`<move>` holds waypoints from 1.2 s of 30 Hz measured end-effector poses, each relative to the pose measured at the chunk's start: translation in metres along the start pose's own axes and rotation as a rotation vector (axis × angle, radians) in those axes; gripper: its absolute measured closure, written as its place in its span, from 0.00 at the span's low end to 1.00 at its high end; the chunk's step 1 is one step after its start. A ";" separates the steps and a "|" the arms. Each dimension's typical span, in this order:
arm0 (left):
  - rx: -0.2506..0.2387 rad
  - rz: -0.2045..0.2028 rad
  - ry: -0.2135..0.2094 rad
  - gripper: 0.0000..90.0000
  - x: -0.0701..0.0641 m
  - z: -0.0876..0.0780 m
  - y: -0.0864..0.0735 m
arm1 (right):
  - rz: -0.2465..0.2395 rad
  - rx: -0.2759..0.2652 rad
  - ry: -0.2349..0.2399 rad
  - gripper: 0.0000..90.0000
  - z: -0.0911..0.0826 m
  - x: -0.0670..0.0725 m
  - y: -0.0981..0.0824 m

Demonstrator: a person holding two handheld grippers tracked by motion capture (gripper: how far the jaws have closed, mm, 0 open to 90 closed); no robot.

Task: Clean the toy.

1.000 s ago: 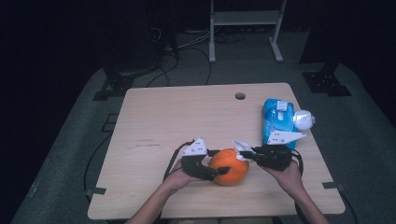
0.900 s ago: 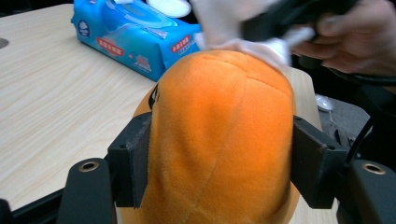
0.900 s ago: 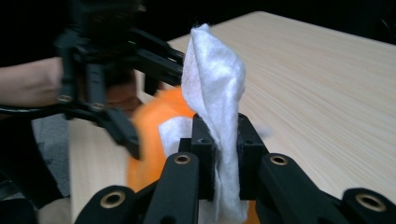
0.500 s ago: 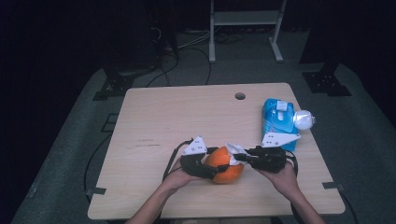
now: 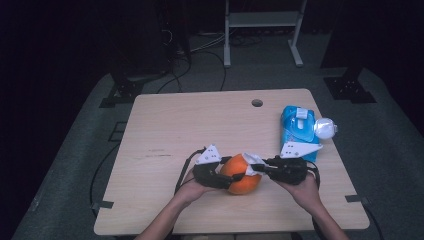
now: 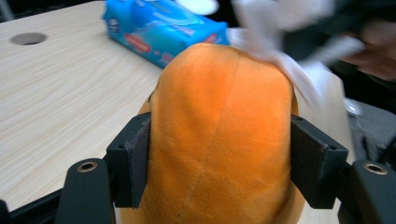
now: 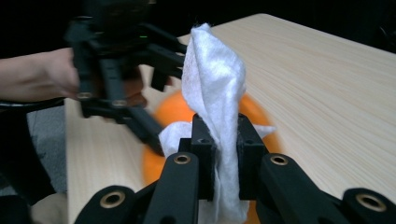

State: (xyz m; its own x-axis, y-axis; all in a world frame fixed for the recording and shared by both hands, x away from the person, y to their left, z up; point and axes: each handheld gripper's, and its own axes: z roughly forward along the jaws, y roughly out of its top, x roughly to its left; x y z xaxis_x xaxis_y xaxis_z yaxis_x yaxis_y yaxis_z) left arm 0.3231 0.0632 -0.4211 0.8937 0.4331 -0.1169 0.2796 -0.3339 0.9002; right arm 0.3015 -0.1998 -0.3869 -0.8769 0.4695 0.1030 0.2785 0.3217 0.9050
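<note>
We see the left gripper [image 5: 227,176] with its fingers [image 6: 133,158] pressed on both sides of a round orange plush toy [image 5: 241,175], having just been closing on it. The toy sits near the front edge of the light wooden surface [image 5: 190,125]. The right gripper [image 5: 260,169] has its fingers [image 7: 204,154] clamped tight on a white cloth wipe [image 7: 215,84], touching the toy's top. A blue wipes packet [image 5: 298,125] lies just beyond the right hand.

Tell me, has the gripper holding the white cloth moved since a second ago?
Yes. The right gripper with the white cloth has slid left, away from the blue packet, onto the orange plush toy.
</note>
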 end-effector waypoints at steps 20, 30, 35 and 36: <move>0.037 0.080 -0.105 0.26 -0.003 0.005 -0.010 | 0.024 0.011 -0.057 0.90 -0.002 -0.013 -0.007; 0.044 0.117 -0.031 0.35 -0.021 0.012 -0.005 | -0.125 0.063 -0.034 0.90 0.013 0.026 0.008; 0.038 0.125 -0.039 0.36 -0.022 0.012 -0.007 | -0.140 0.075 -0.077 0.90 0.009 0.023 0.010; 0.038 0.126 -0.040 0.36 -0.022 0.012 -0.007 | -0.126 0.071 -0.083 0.90 0.005 0.019 0.009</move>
State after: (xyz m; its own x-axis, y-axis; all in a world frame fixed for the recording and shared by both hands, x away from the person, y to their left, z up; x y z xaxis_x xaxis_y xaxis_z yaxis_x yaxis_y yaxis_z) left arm 0.3059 0.0460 -0.4295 0.9357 0.3521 -0.0209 0.1762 -0.4153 0.8924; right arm 0.2898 -0.1835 -0.3787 -0.8721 0.4871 -0.0462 0.1981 0.4378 0.8770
